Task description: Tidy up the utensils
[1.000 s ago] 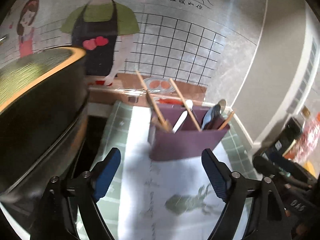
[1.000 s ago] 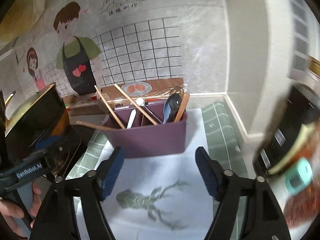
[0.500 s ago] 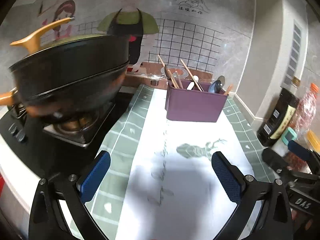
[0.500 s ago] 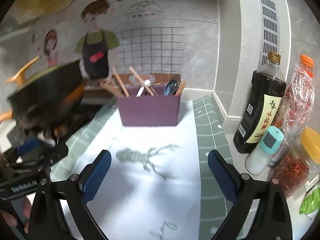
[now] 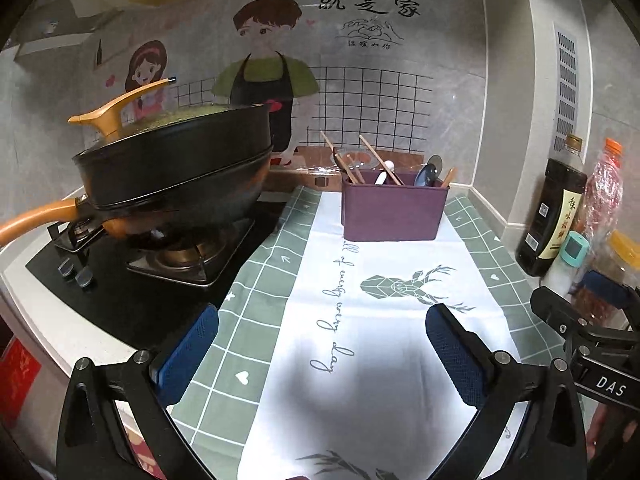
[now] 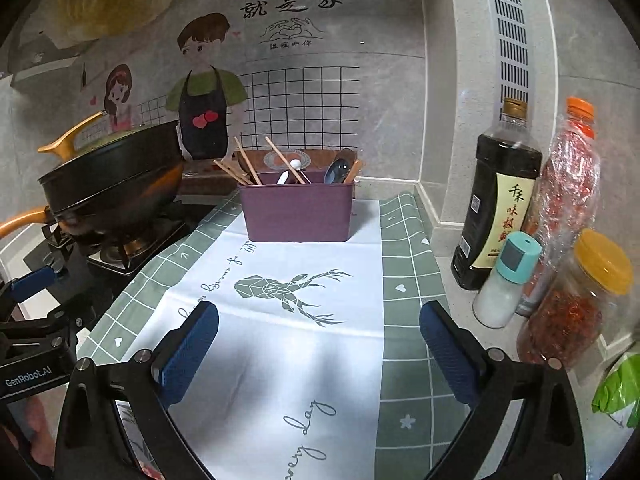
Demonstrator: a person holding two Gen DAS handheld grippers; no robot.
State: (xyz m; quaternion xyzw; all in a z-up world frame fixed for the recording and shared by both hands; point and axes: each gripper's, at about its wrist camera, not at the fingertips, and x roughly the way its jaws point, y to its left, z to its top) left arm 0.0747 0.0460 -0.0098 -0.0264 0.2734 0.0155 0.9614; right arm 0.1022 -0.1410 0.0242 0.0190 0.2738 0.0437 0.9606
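Both grippers, left [image 5: 322, 344] and right [image 6: 319, 344], spread, empty; right jaws opening. Purple plastic utensil caddy [image 6: 298, 212] upright at far end of deer-print cloth [image 6: 280, 340], well apart; chopsticks, spoons sorted inside, likely finished.

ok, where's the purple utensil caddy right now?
The purple utensil caddy stands at the far end of the deer-print mat, near the back wall, centre in both wrist views, with the black pan to its left and the soy sauce bottle to its right.

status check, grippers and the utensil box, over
Left hand-held gripper open, empty. Right hand-held gripper jaws opening, nothing between. Purple box upright on mat, utensils inside, grippers well short. Path clear.
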